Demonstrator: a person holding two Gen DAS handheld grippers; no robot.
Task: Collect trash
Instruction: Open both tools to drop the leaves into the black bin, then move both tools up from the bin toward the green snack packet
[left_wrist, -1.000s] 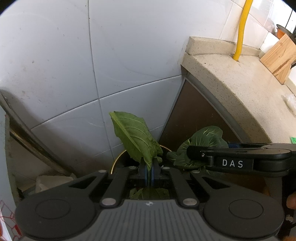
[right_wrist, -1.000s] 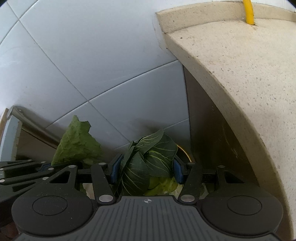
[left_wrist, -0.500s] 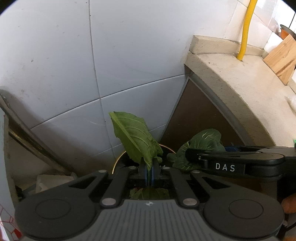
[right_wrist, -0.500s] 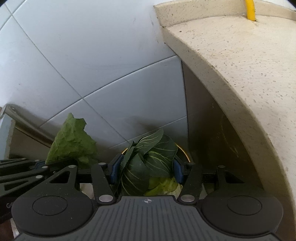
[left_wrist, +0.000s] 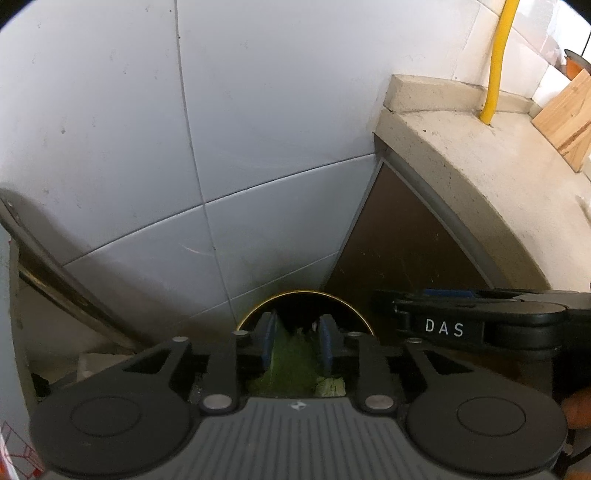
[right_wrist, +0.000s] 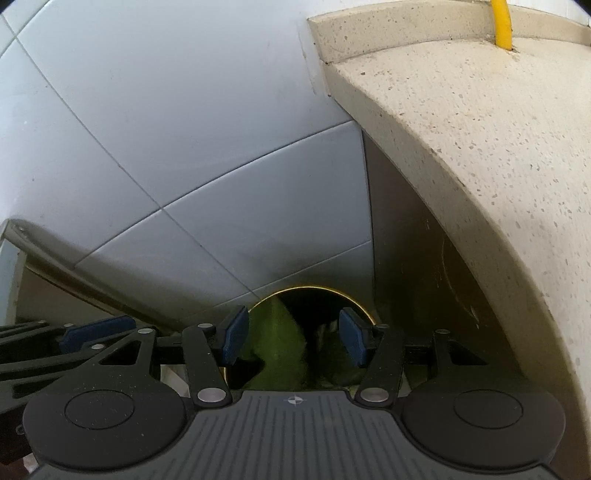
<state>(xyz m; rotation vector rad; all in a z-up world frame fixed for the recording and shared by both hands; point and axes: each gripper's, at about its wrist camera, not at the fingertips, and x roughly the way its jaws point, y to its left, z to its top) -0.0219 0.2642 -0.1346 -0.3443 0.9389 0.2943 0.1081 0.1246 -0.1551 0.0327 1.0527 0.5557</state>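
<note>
Leaves (left_wrist: 293, 363) lie in the gold-rimmed bin (left_wrist: 306, 293) below both tools, against the tiled wall (left_wrist: 184, 147) beside the counter (left_wrist: 480, 155). Left hand-held gripper (left_wrist: 295, 341) and right hand-held gripper (right_wrist: 293, 334) hang spread, holding nothing.

we see black claws, the left claw (left_wrist: 294, 341) and the right claw (right_wrist: 293, 334), both with blue pads (right_wrist: 233, 334). white letters "das" mark the right claw in the left view. the leaves (left_wrist: 293, 363) below are green, paler in the left view, darker in the right. the bin (left_wrist: 306, 294) has a thin gold rim and a dark inside. the wall tiles (left_wrist: 110, 129) are pale grey-blue with dark grout lines. the worktop (right_wrist: 480, 129) is beige, speckled brown. the pipe (left_wrist: 496, 59) is yellow, the board (left_wrist: 567, 118) light wood.
</note>
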